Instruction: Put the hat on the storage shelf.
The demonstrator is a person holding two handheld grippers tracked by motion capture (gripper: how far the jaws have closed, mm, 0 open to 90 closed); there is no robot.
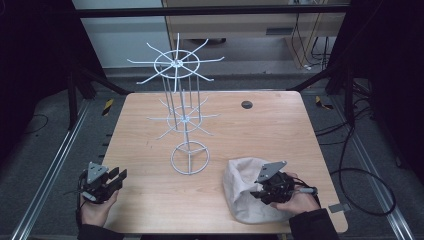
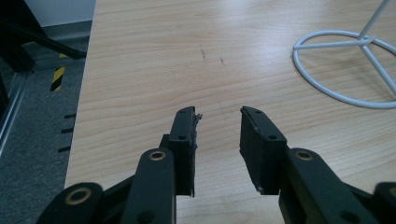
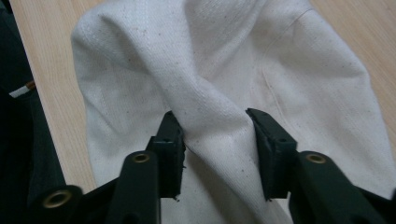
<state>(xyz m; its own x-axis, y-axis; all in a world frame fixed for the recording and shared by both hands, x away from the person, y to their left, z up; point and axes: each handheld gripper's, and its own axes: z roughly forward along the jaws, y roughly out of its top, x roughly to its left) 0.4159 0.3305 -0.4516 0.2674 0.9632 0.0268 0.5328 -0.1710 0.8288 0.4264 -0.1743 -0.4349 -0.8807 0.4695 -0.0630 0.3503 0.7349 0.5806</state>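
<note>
A crumpled off-white cloth bag [image 1: 240, 186] lies at the table's near right corner. My right gripper [image 1: 256, 193] sits on it, held in a hand; in the right gripper view its jaws [image 3: 212, 120] pinch a raised fold of the cloth bag [image 3: 224, 56] from both sides. My left gripper [image 1: 119, 176] is at the near left edge of the table. Its jaws [image 2: 218, 114] stand apart over bare wood with nothing between them. A white wire display rack [image 1: 184, 120] with two tiers of spoke hooks stands mid-table, and its ring base [image 2: 336, 60] lies ahead and to the right of the left gripper.
The wooden table [image 1: 270, 135] has a small dark round cap [image 1: 246, 104] near its far edge. Black frame legs and cables run along the floor on both sides. Yellow-black floor tape [image 2: 58, 77] lies beyond the table's left edge.
</note>
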